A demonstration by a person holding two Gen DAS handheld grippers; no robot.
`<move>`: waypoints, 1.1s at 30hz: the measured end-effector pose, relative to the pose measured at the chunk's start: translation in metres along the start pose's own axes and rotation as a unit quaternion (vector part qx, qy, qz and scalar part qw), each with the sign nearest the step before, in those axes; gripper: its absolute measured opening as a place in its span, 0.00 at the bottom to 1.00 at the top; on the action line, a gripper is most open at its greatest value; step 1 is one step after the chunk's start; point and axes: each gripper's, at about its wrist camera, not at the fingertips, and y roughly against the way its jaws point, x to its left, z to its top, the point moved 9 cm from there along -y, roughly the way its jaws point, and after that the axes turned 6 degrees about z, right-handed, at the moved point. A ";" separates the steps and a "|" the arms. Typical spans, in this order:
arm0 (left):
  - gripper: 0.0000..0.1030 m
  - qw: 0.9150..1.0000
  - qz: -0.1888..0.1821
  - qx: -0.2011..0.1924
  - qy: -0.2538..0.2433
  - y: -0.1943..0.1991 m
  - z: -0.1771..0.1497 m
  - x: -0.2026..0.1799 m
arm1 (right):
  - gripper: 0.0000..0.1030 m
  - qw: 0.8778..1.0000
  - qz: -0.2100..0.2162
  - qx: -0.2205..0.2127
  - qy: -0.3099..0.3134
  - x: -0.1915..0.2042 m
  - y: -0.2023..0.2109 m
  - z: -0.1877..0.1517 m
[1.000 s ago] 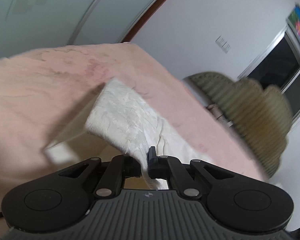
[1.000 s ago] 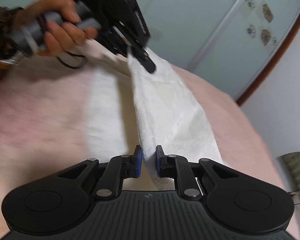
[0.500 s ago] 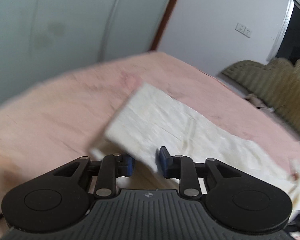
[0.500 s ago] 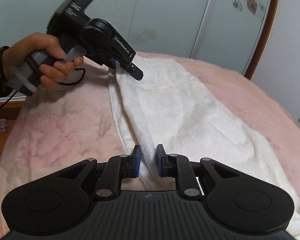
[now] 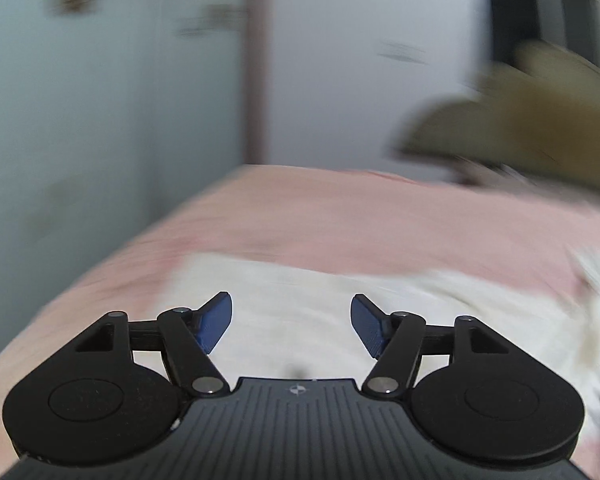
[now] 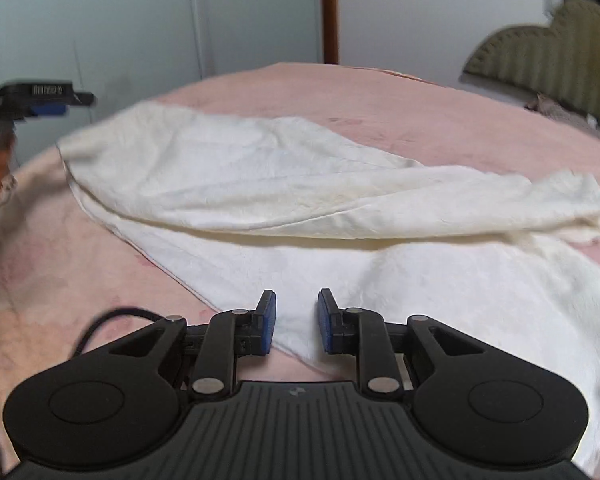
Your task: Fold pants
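Observation:
The white pants (image 6: 260, 184) lie on the pink bedspread (image 6: 440, 112), one leg folded over the other, the waist end toward the right. My right gripper (image 6: 297, 322) is open, with its jaws a little apart over the near edge of the lower leg, holding nothing. My left gripper (image 5: 291, 326) is wide open and empty just above the white pants (image 5: 320, 304); that view is blurred. The left gripper also shows at the far left of the right wrist view (image 6: 64, 103), off the cloth.
A green-brown padded headboard (image 6: 548, 60) stands at the back right. Pale wardrobe doors (image 6: 140, 20) and a brown door frame (image 6: 329, 12) stand behind the bed. A black cable (image 6: 100, 324) trails by my right gripper.
Both grippers have let go of the pants leg and opened. The leg has dropped flat onto the other leg. The left gripper has pulled away to the left.

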 end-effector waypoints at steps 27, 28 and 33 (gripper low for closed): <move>0.53 0.906 -0.232 -0.035 -0.352 0.004 -0.081 -0.204 | 0.06 0.918 -0.045 0.072 0.388 0.042 -0.013 0.023; 0.41 0.906 -0.232 -0.028 -0.354 -0.002 -0.083 -0.206 | 0.06 0.918 -0.043 0.076 0.387 0.042 -0.013 0.021; 0.15 0.909 -0.288 0.015 -0.300 -0.011 -0.087 -0.197 | 0.05 0.922 -0.028 0.093 0.376 0.046 -0.009 0.008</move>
